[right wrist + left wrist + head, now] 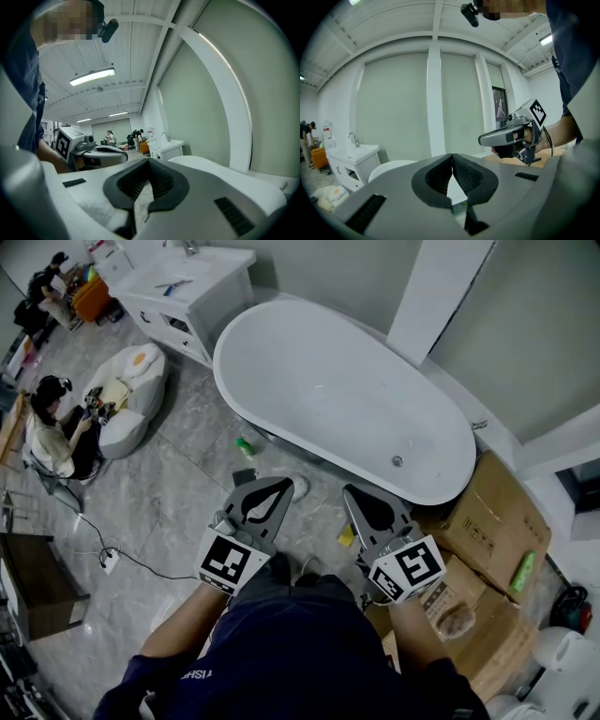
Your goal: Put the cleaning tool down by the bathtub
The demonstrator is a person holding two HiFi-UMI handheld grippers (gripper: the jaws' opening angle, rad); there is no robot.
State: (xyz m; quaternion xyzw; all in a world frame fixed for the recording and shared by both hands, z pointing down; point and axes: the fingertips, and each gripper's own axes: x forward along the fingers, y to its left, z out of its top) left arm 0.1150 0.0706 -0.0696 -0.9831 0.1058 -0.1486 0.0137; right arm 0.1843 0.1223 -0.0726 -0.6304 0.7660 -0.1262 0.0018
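Yellow cleaning tool (346, 536) lies on floor (183, 479) beside white oval bathtub (328, 390).

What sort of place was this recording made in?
Probably a mock bathroom staged inside a larger workspace: a white freestanding bathtub and a sink vanity stand on grey floor tiles, but cardboard boxes sit beside the tub and a person sits nearby.
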